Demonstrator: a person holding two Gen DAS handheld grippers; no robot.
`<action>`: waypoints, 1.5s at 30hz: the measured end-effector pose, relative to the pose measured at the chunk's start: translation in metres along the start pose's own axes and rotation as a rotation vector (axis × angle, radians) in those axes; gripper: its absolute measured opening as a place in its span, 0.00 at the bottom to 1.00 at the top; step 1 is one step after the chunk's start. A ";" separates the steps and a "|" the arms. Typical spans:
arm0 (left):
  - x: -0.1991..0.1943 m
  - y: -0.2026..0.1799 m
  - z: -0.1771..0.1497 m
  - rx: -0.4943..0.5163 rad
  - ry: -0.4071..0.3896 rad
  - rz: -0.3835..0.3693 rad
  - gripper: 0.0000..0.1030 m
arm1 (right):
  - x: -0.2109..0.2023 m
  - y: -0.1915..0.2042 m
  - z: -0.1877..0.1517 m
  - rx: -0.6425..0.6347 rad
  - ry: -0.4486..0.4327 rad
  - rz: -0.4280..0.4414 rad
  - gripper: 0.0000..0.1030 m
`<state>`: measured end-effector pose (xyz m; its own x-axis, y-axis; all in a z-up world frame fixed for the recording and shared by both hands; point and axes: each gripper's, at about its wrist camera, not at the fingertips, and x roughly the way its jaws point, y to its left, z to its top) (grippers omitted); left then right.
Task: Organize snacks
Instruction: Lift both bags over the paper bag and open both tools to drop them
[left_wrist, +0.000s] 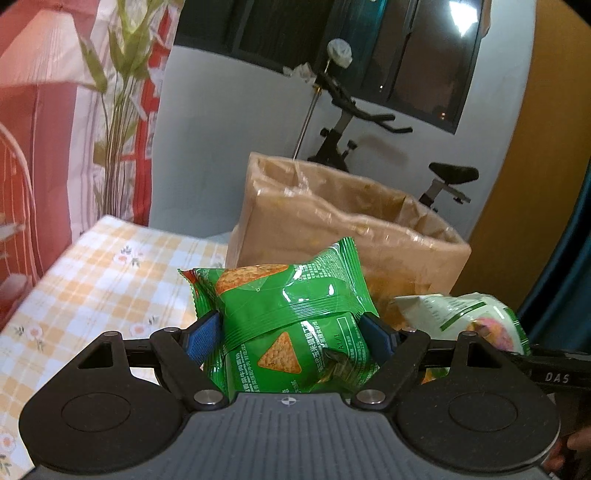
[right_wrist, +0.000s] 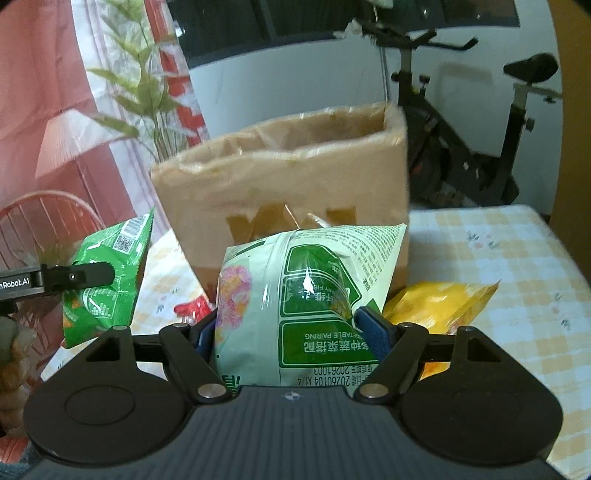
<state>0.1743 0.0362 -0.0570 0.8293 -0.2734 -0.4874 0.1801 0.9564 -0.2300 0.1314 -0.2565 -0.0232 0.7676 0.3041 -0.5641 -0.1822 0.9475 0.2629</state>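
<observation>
Left wrist view: my left gripper (left_wrist: 291, 332) clamps a green corn-chip packet (left_wrist: 291, 295), held up before the open cardboard box (left_wrist: 369, 221) on the checked tablecloth (left_wrist: 110, 266). My right gripper (right_wrist: 291, 328) pinches a pale vegetable-snack bag (right_wrist: 306, 288). A yellow packet (right_wrist: 439, 299) and a red wrapper (right_wrist: 192, 307) lie by the box's base; an exercise bike (right_wrist: 480, 140) stands behind.

White wall (left_wrist: 229, 122), dark window (left_wrist: 424, 55), exercise bike (right_wrist: 461, 147), plaid tablecloth (left_wrist: 103, 273).
</observation>
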 end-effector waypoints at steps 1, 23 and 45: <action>-0.001 -0.001 0.002 0.001 -0.009 -0.001 0.81 | -0.004 -0.001 0.002 0.001 -0.016 -0.003 0.75; -0.013 -0.027 0.064 0.085 -0.192 -0.063 0.81 | -0.054 -0.016 0.069 -0.020 -0.297 -0.026 0.75; 0.143 -0.048 0.140 0.170 -0.068 0.027 0.86 | 0.125 -0.009 0.164 -0.249 -0.168 -0.058 0.75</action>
<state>0.3579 -0.0346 0.0027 0.8676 -0.2453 -0.4325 0.2392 0.9685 -0.0696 0.3297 -0.2433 0.0318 0.8683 0.2478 -0.4298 -0.2641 0.9642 0.0224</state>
